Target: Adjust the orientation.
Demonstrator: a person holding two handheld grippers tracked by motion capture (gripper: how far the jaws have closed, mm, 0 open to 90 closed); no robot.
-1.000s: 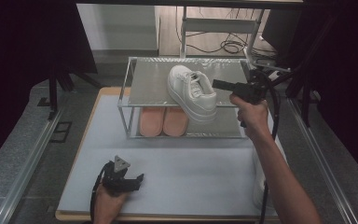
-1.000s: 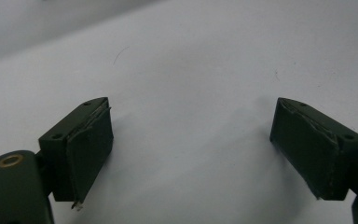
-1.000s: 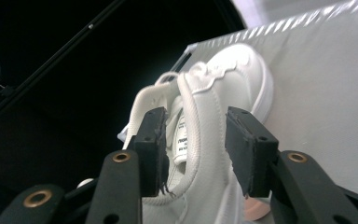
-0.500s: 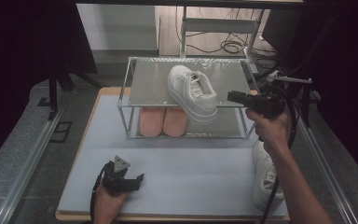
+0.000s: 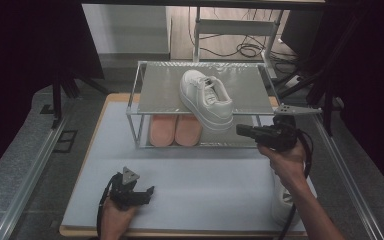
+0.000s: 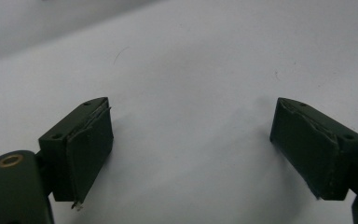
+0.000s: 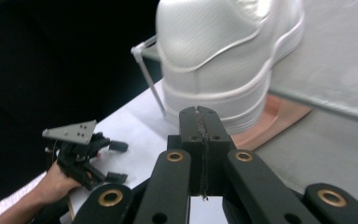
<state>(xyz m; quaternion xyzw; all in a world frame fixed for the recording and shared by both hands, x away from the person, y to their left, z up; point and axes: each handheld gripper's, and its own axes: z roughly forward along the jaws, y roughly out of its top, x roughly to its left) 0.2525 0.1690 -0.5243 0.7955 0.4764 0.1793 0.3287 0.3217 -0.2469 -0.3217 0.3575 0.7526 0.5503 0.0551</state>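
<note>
Right gripper (image 5: 241, 130) jaws just closed, empty, beside white shoe (image 5: 206, 98) overhanging shelf (image 5: 166, 90) front edge; bump probably topples it. Left gripper (image 5: 147, 192) jaws wide, empty.

You get dim, grainy pictures: black surroundings, soft overhead light on the table (image 5: 190, 175), blurred close-up jaws

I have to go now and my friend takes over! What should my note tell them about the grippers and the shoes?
Right gripper: jaws just closed, shut on nothing, in front of the rack.
Left gripper: open, empty, low over the white mat.
One white sneaker sits on the rack's top shelf, its heel end past the front edge. The second sneaker lies on the mat by the right forearm. Pink insoles lie under the shelf.
Probably left: shelve the second sneaker.
</note>
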